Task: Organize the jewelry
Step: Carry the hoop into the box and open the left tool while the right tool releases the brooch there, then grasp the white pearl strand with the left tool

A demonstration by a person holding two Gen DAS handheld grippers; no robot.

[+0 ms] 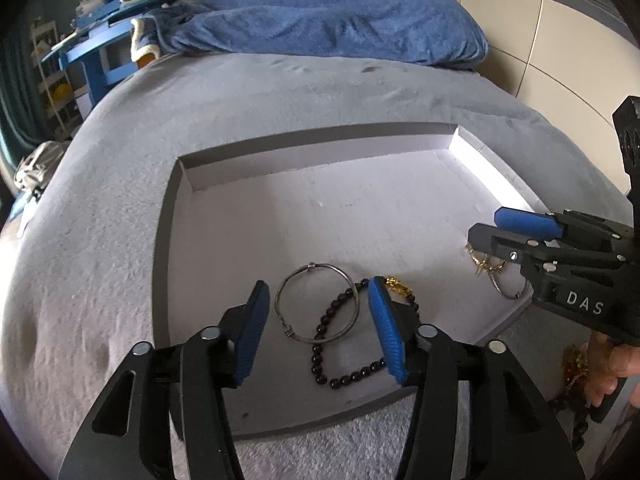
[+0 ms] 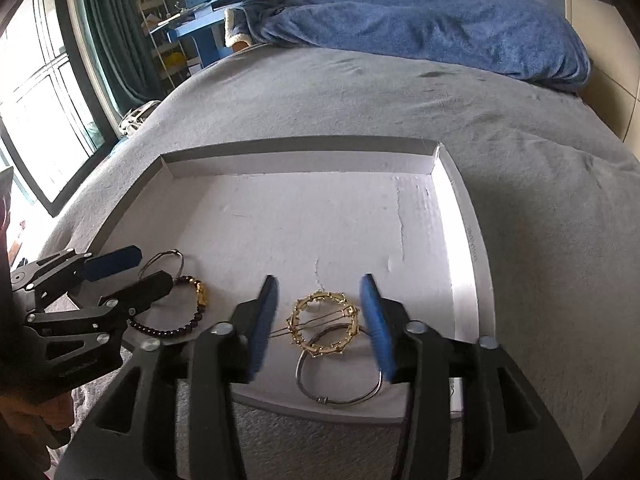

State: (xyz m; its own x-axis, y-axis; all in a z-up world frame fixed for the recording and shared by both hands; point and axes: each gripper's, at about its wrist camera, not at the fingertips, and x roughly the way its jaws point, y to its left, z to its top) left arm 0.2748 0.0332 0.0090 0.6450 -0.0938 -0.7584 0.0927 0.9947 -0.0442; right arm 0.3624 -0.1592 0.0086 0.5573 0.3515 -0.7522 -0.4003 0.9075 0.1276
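**Both grippers spread over jewelry in the tray**

We hold the left gripper (image 1: 316, 328) low over the near left part of a shallow white tray (image 1: 304, 156) that sits on a grey bed (image 1: 100, 248). Its blue pads stand wide apart, gripping nothing. Between them lie a silver bangle (image 1: 316, 306) and a dark beaded bracelet (image 1: 340, 356) with a gold charm; the bangle overlaps the bead loop.

Our right gripper (image 2: 320, 324) hangs over the near right part of the tray, its pads also spread and empty. Below it rest a gold spiked ring-shaped bracelet (image 2: 326, 326) and a second silver bangle (image 2: 340, 372), the gold piece lying partly over the bangle's far side. A thin pin or wire crosses the gold piece; we cannot tell what it belongs to.

A blue blanket (image 2: 420, 20) is bunched at the far end of the bed.
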